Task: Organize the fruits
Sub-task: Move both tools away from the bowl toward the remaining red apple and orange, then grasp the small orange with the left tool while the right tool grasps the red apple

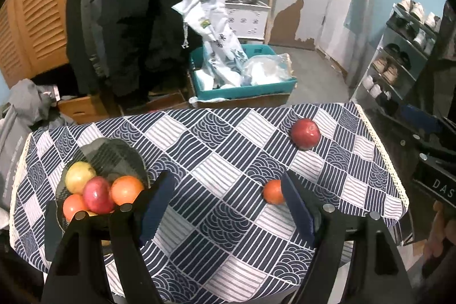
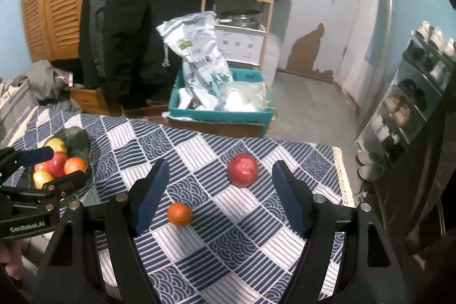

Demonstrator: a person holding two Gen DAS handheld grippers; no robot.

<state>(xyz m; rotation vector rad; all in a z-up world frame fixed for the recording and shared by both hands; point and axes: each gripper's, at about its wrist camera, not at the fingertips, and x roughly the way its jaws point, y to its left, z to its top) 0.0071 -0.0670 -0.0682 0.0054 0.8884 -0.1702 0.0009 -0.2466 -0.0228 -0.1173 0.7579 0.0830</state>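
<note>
Mostly I read this job as more than half done, judging from my worktop (image 2: 256, 218) under its blue-and-white checked cloth. Taking the dark glass bowl (image 1: 114, 153) at the cloth's left end as my landmark, it already holds a heap: a yellow-green fruit, a red one and orange ones, touching one another; the right wrist view hints at one more yellow piece low in the heap. Well away from the bowl, toward the far right corner, the red apple (image 2: 243, 169) sits loose on the cloth. Nearer me, between bowl and apple, lies the small orange fruit (image 2: 179, 214), also loose. So two pieces remain, I'd say. My left claw (image 1: 226, 207) hovers just beside the bowl, spread wide and holding nothing. My right claw (image 2: 219, 198) is likewise wide apart and empty, with the orange fruit just ahead of its left finger.
</note>
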